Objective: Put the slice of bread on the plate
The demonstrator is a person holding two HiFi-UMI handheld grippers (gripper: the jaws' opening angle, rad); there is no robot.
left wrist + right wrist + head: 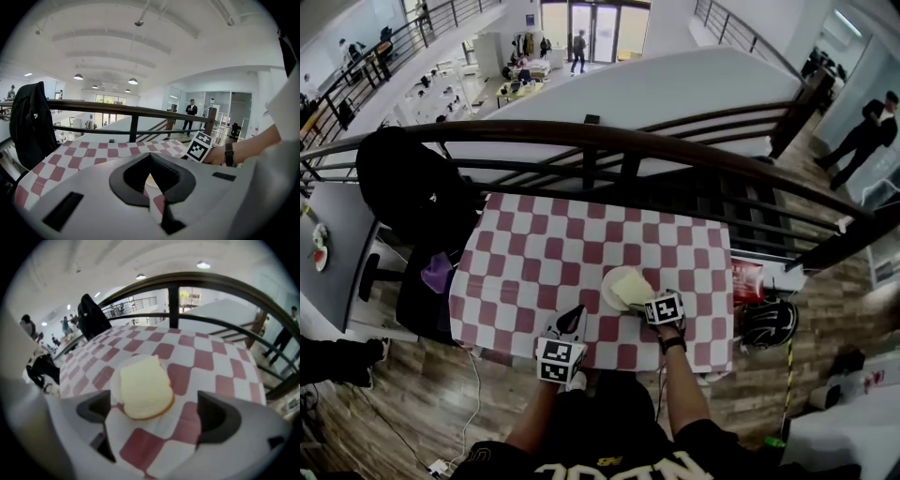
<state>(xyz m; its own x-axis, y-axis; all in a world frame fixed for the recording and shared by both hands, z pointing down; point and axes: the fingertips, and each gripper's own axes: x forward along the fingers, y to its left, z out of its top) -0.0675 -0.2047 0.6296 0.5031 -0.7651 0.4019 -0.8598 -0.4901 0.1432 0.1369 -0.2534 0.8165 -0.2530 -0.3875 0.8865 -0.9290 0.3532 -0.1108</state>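
Observation:
A pale slice of bread (630,284) lies on a small white plate (607,289) near the front edge of the red-and-white checked table (544,253). In the right gripper view the bread (145,387) covers most of the plate (115,380) and overhangs its near rim. My right gripper (642,305) hovers just short of the plate, and in its own view the right gripper (157,423) is wide open, with its pads clear of the bread. My left gripper (575,317) is raised at the table's front edge, left of the plate. In its own view the left gripper (150,155) is shut and holds nothing.
A dark curved railing (609,141) runs along the table's far side. A chair with a black jacket (412,187) stands at the table's left. A red packet (747,279) lies at the right edge, and a black helmet (769,323) sits below it.

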